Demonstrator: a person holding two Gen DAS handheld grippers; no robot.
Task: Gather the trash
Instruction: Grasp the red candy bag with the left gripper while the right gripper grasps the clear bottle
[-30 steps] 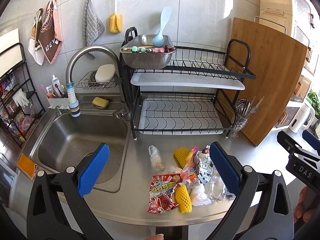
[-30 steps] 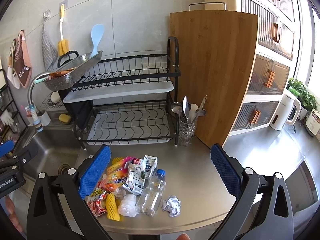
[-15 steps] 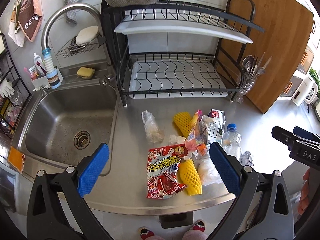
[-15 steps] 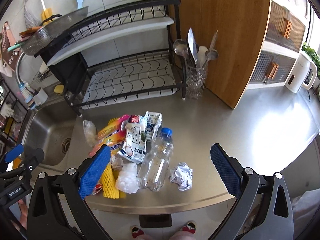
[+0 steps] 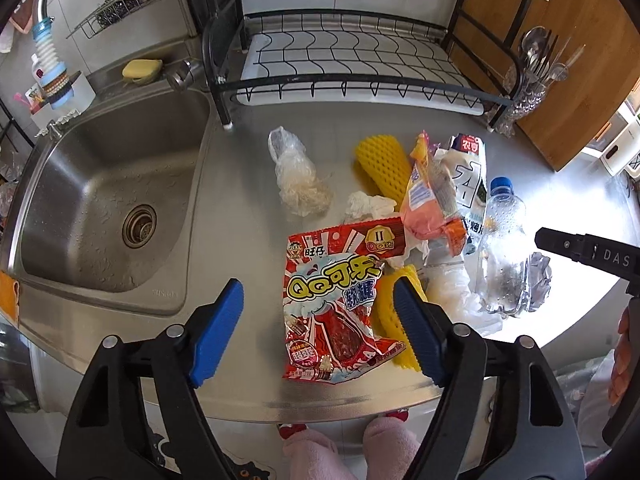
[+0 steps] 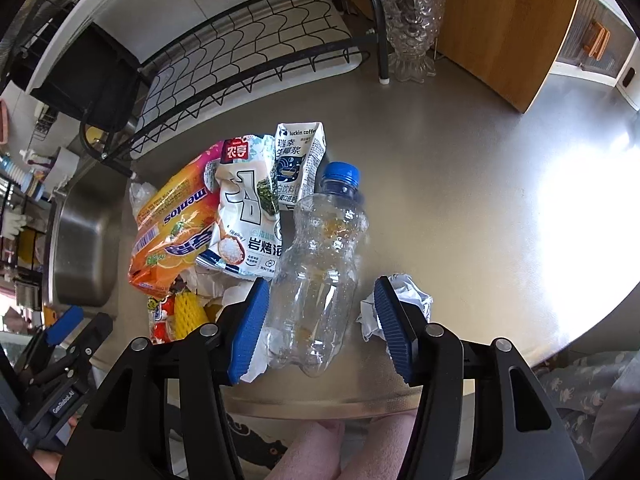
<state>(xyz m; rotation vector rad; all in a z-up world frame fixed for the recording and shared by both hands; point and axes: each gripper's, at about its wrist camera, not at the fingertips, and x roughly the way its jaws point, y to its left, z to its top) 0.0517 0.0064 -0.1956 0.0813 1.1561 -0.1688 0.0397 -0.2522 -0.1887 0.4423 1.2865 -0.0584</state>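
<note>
A brushed stainless-steel kitchen counter [image 6: 460, 168] runs from a steel sink basin [image 5: 104, 208] on the left past a black wire dish rack [image 5: 352, 64] to a tall wooden cutting board [image 6: 504, 28] leaning by a cut-glass cutlery holder [image 6: 408, 28]. Litter is heaped near the front edge. The left gripper [image 5: 320, 328] hangs spread wide over a red glossy candy wrapper [image 5: 340, 304], which lies flat with its long axis running front to back. The right gripper [image 6: 324, 324] is also spread apart, straddling the base of a clear crushed plastic bottle [image 6: 316, 280] that lies on its side, blue cap pointing toward the rack. A crumpled silver foil ball [image 6: 404, 304] sits just beside the right finger.
</note>
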